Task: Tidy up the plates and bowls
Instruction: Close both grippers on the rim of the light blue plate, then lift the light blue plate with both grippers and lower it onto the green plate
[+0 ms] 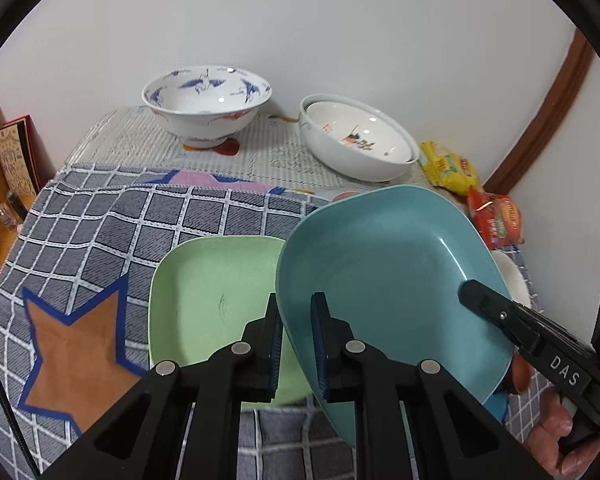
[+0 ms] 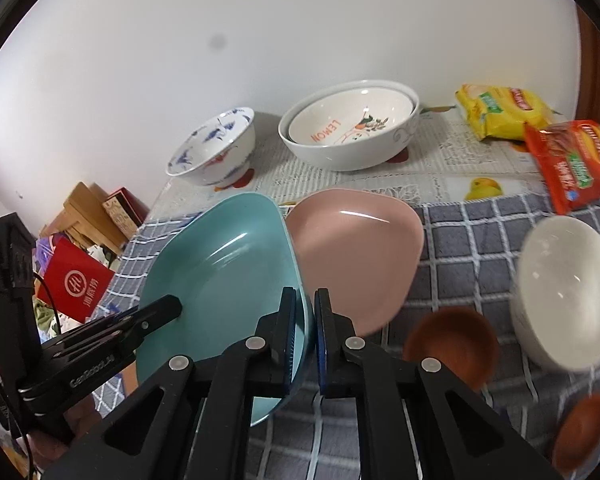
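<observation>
- The left gripper (image 1: pixel 296 316) and right gripper (image 2: pixel 305 312) are each clamping opposite rims of the teal plate (image 1: pixel 380 264).
- The plate is probably hanging tilted over the green plate (image 1: pixel 204 292) and pink plate (image 2: pixel 360 256).

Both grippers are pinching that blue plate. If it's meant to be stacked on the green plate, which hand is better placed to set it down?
Probably the left. The left gripper grips the blue plate's rim right above the green plate. The right gripper holds the opposite rim, beside the pink plate.
</observation>
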